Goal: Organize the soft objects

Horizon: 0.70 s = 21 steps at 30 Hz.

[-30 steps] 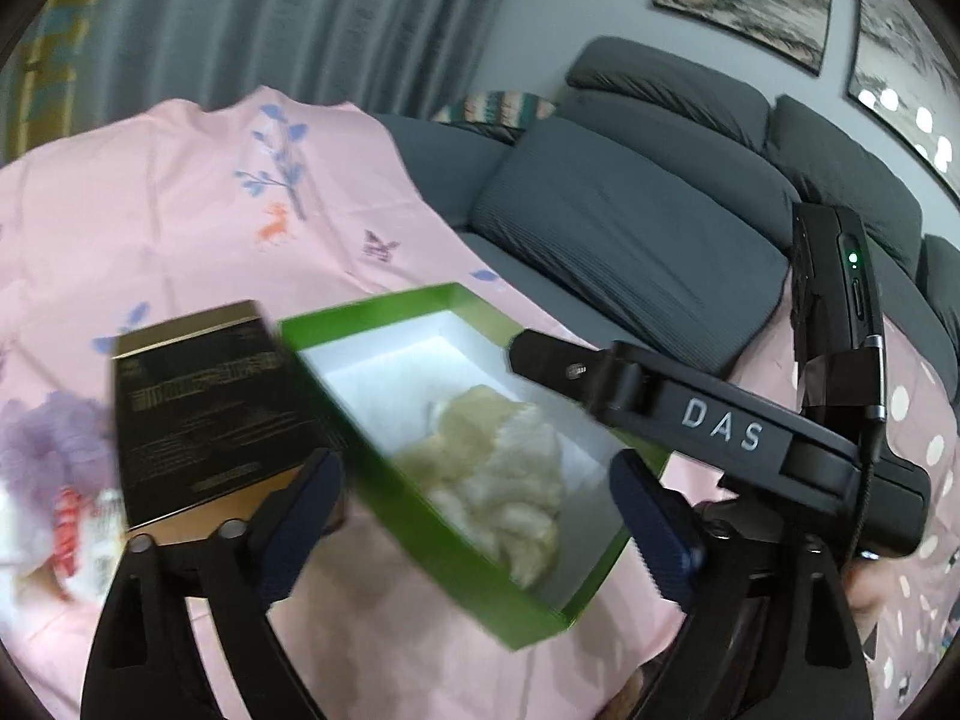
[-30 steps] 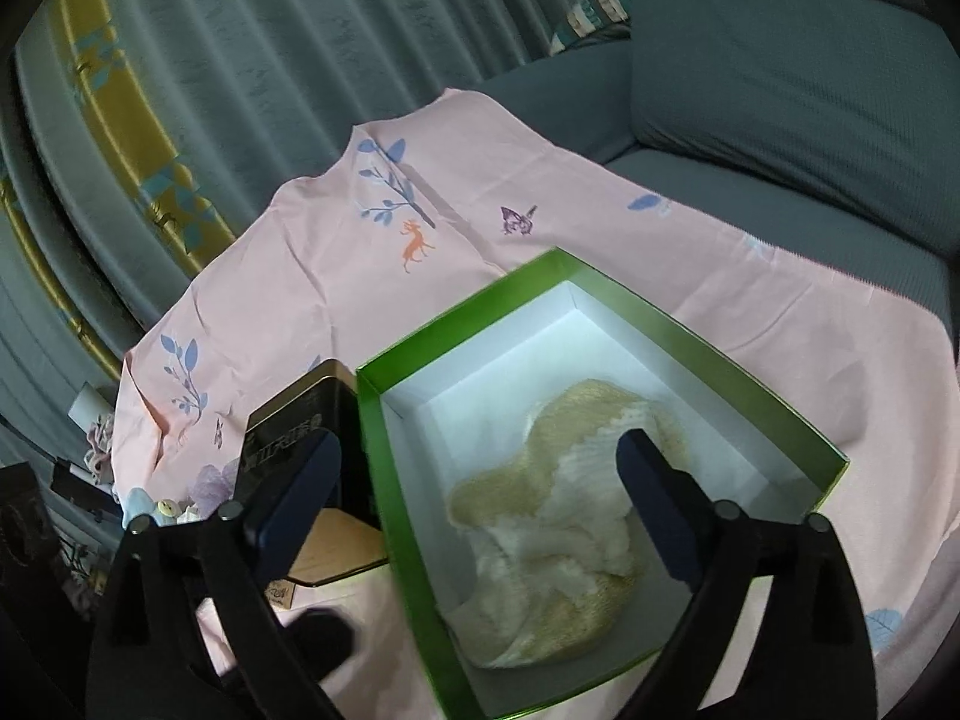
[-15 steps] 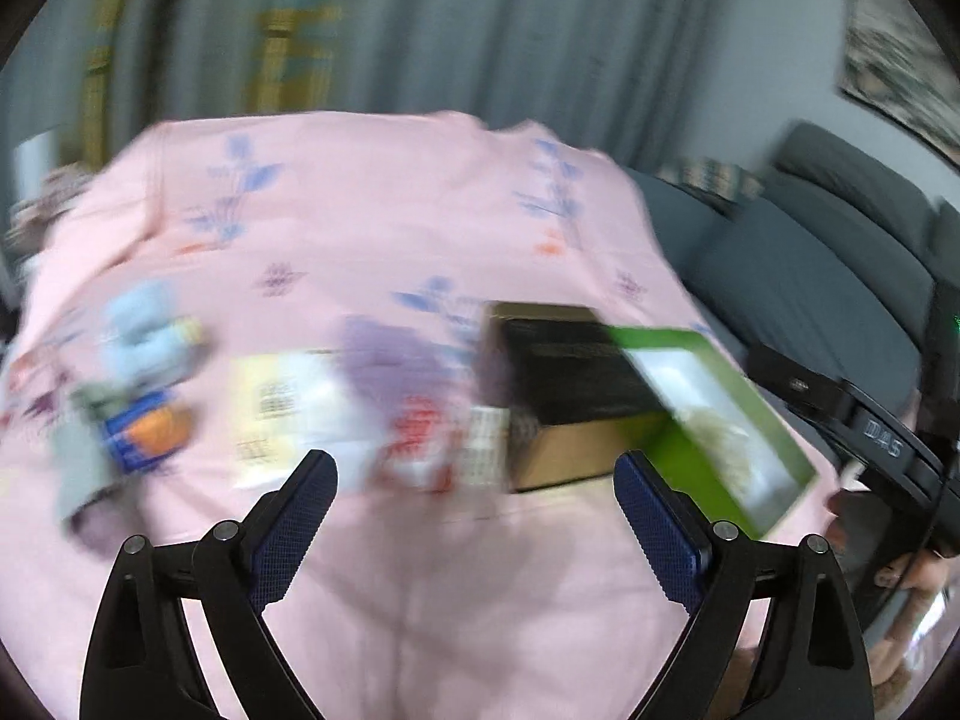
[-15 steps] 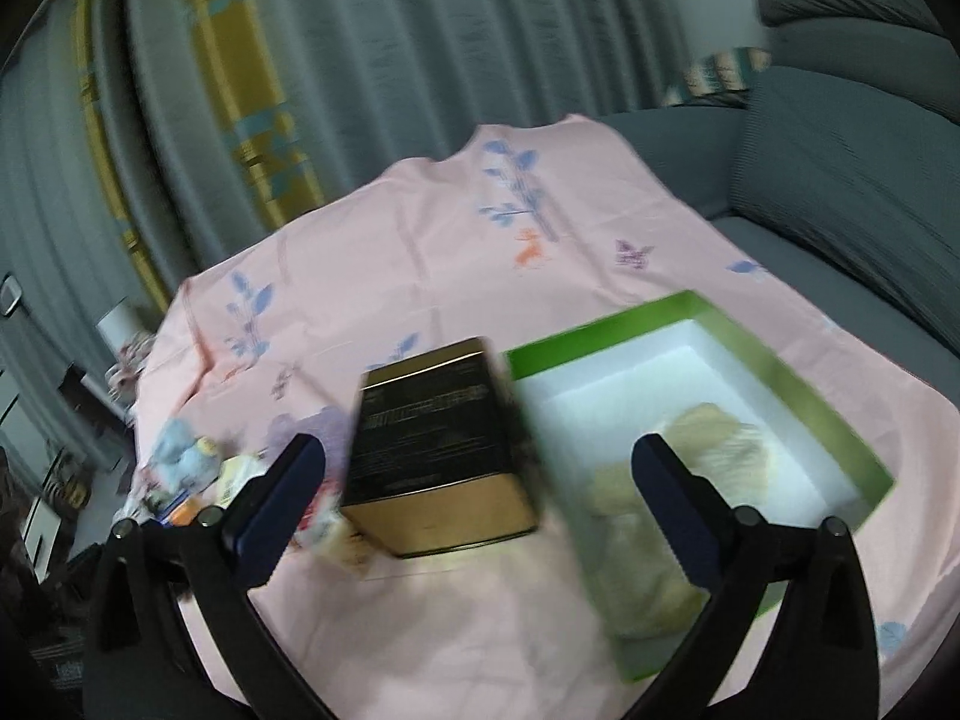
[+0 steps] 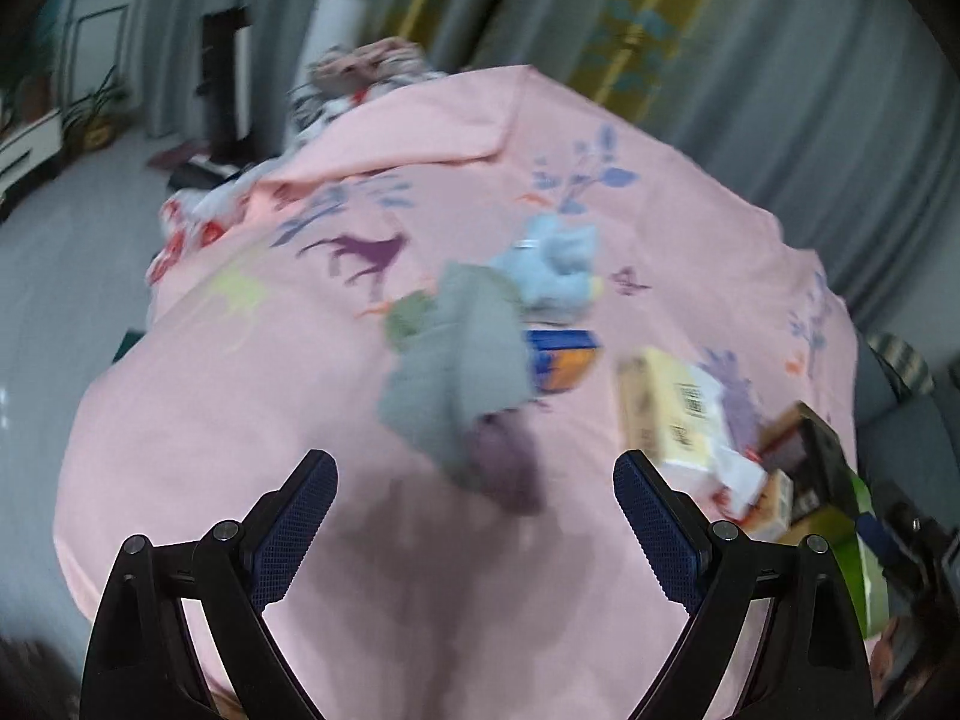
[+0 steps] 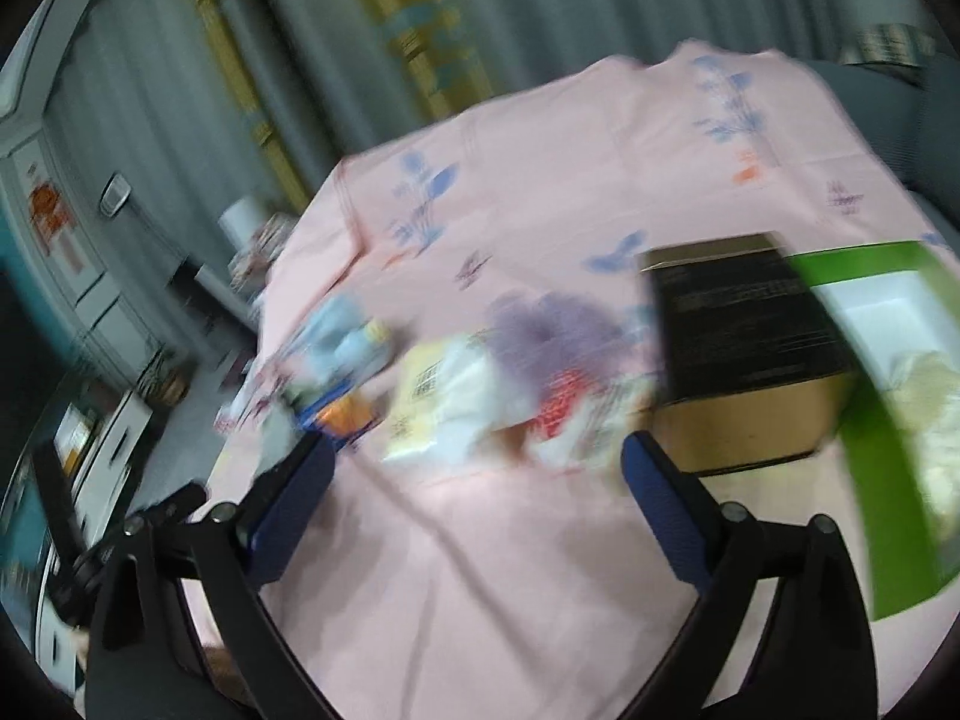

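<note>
Both views are blurred by motion. In the left wrist view a grey soft item lies on the pink cloth just ahead of my open, empty left gripper, with a light blue plush behind it. In the right wrist view my right gripper is open and empty above the cloth. A purple fluffy item, a pale yellow packet and the blue plush lie ahead. The green box with a cream soft item inside is at the right.
A black and gold box stands beside the green box. A blue and orange box and a yellow packet lie right of the grey item. Grey curtains hang behind. The floor lies beyond the cloth's left edge.
Both grippers have swung left, away from the green box and toward the loose items on the cloth. Both stay open and empty.
</note>
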Motion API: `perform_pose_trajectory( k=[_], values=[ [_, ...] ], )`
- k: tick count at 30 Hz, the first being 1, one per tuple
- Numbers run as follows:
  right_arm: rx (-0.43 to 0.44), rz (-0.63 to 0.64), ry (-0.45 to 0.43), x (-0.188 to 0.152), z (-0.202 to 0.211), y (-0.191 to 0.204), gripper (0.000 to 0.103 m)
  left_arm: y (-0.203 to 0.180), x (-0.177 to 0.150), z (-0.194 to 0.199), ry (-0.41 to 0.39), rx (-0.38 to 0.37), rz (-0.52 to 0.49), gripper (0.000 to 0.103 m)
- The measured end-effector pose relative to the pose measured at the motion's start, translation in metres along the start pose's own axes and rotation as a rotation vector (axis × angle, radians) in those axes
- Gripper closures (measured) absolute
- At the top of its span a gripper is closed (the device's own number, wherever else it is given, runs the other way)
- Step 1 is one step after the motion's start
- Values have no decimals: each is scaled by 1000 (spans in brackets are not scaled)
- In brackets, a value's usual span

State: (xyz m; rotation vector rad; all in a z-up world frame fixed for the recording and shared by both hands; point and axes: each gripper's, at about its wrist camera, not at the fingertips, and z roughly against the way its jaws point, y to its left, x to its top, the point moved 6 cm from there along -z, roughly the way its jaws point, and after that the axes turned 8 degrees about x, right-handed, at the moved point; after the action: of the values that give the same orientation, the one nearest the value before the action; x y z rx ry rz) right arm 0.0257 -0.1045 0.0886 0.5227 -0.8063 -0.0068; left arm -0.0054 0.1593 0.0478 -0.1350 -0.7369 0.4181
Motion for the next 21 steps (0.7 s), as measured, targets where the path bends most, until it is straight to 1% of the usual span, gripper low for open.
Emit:
perform_pose_trajectory(
  k=[2, 4, 6, 8, 10, 12, 14, 15, 17, 18, 19, 20, 21],
  values=[
    [44, 2, 58, -5, -23, 19, 15, 14, 3, -7, 5, 34, 40, 9],
    [91, 17, 123, -12, -52, 42, 22, 25, 3, -9, 9, 40, 69, 9],
    [116, 46, 188, -21, -85, 65, 28, 35, 3, -13, 13, 65, 96, 10],
    [136, 57, 247, -29, -118, 81, 30, 46, 4, -14, 13, 87, 112, 10],
    [154, 62, 298, -38, -147, 96, 30, 56, 5, -13, 10, 91, 138, 10],
    [153, 80, 341, -46, -171, 108, 30, 64, 7, -14, 16, 80, 172, 10],
    [144, 120, 358, -52, -191, 120, 30, 68, 7, -15, 30, 48, 198, 10],
    [131, 137, 364, -54, -201, 124, 31, 68, 7, -15, 37, 35, 208, 10],
    [111, 131, 388, -60, -217, 124, 37, 69, 9, -17, 42, 25, 212, 10],
    [113, 122, 408, -63, -226, 124, 45, 68, 9, -17, 41, 26, 208, 10],
    [110, 116, 429, -67, -233, 122, 56, 67, 9, -17, 41, 25, 202, 10],
    [89, 124, 424, -67, -236, 120, 61, 66, 9, -17, 41, 22, 198, 10],
    [63, 146, 388, -64, -233, 117, 76, 64, 9, -17, 41, 17, 195, 10]
  ],
)
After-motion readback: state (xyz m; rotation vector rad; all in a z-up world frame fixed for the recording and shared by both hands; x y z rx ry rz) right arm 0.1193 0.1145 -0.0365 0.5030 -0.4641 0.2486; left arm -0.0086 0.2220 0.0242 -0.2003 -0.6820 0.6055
